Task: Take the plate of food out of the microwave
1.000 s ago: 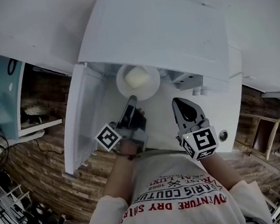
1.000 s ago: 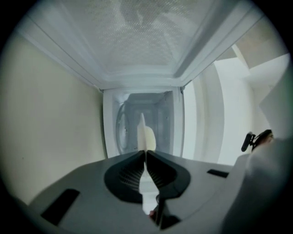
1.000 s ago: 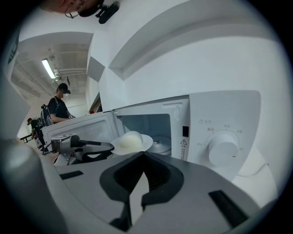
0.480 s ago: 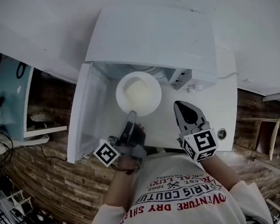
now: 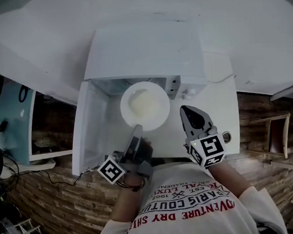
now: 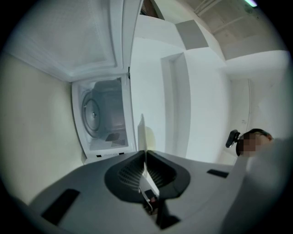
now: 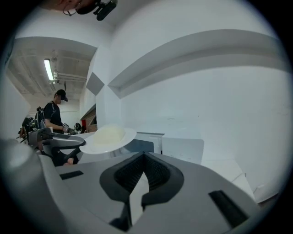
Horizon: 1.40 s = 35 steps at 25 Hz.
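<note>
Tabletop [image 5: 226, 97], white, runs beneath and ahead of both tongs. White microwave [image 5: 146, 48] stands on it straight ahead of the left tongs [image 5: 137, 130], and its door [image 5: 87, 128] hangs swung open to the left of those tongs. Past their tips, the left gripper view looks into the open cavity, where 1 round turntable [image 6: 90, 114] shows.

Round white plate [image 5: 162, 110] hangs level just in front of the cavity mouth, outside it. Its near rim is pinched between the left tongs, which are closed narrow on it. In the left gripper view the rim runs edge-on between the 2 jaws.

Right tongs [image 5: 185, 111] sit just to the right of the plate, apart from it, pointing the same way as the left ones. Their jaws are together with nothing between them.

Pale mound of food [image 5: 140, 103] lies in the middle of the plate, ahead of the left tongs' tips and to the left of the right tongs.
</note>
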### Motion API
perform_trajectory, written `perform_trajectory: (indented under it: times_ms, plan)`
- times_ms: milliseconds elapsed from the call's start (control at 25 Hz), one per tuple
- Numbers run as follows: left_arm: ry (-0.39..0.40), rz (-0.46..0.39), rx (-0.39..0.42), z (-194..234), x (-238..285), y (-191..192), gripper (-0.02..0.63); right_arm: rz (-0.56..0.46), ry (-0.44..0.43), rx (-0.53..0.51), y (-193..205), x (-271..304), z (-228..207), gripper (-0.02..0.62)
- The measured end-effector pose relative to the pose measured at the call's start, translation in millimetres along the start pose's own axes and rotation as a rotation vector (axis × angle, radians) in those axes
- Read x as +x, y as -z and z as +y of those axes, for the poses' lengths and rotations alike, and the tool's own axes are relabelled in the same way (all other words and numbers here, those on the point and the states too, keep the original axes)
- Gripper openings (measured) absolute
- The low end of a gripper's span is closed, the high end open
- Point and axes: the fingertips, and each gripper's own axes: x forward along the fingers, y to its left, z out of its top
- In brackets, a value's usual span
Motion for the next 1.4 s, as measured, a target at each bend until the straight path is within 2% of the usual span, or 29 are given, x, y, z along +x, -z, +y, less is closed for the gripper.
perform_trajectory:
  times_ms: [240, 440, 640, 920, 1400]
  plan:
    - [0.058, 0.074, -0.011, -20.1, 22.9, 15.8, 0.018, -0.053, 0.075, -0.006, -19.0, -17.4, -18.1, 0.005]
    - [0.074, 0.118, -0.027, -30.2, 39.2, 24.6, 0.018, -0.073, 0.127, -0.009, -27.5, -29.5, -32.4, 0.005]
    - [0.082, 0.141, -0.008, -36.5, 51.1, 24.4, 0.018, -0.099, 0.168, -0.01, -33.2, -38.5, -44.3, 0.005]
    - [0.104, 0.15, -0.017, -43.0, 58.6, 28.5, 0.018, -0.121, 0.177, -0.03, -41.6, -41.9, -48.1, 0.005]
    - [0.096, 0.137, -0.04, -39.5, 58.9, 26.4, 0.018, -0.121, 0.168, -0.028, -42.3, -36.1, -48.0, 0.005]
